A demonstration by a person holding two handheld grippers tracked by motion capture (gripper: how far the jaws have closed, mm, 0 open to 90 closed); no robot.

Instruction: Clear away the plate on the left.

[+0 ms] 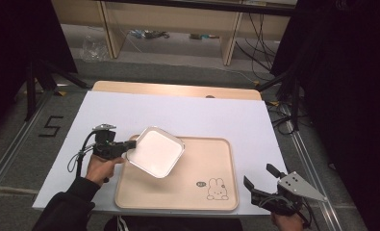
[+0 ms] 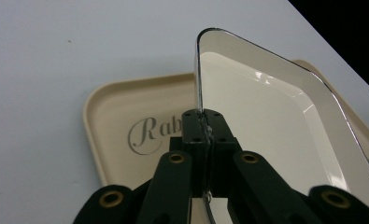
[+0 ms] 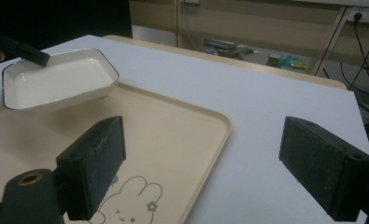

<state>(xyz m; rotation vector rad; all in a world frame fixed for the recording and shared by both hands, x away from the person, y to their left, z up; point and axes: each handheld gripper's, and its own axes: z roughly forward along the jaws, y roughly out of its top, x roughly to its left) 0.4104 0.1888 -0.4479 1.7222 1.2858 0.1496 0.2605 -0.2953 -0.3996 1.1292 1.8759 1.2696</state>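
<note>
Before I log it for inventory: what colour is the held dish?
White dish with a dark rim, clearest in the right gripper view.

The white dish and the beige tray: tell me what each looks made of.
White dish: probably enamelled metal, going by its glossy white surface with highlights and thin dark rim, though glazed ceramic is possible. Beige tray: likely plastic or melamine, given its smooth matte surface, rounded moulded lip and printed rabbit. The left gripper clamps the dish's rim.
</note>
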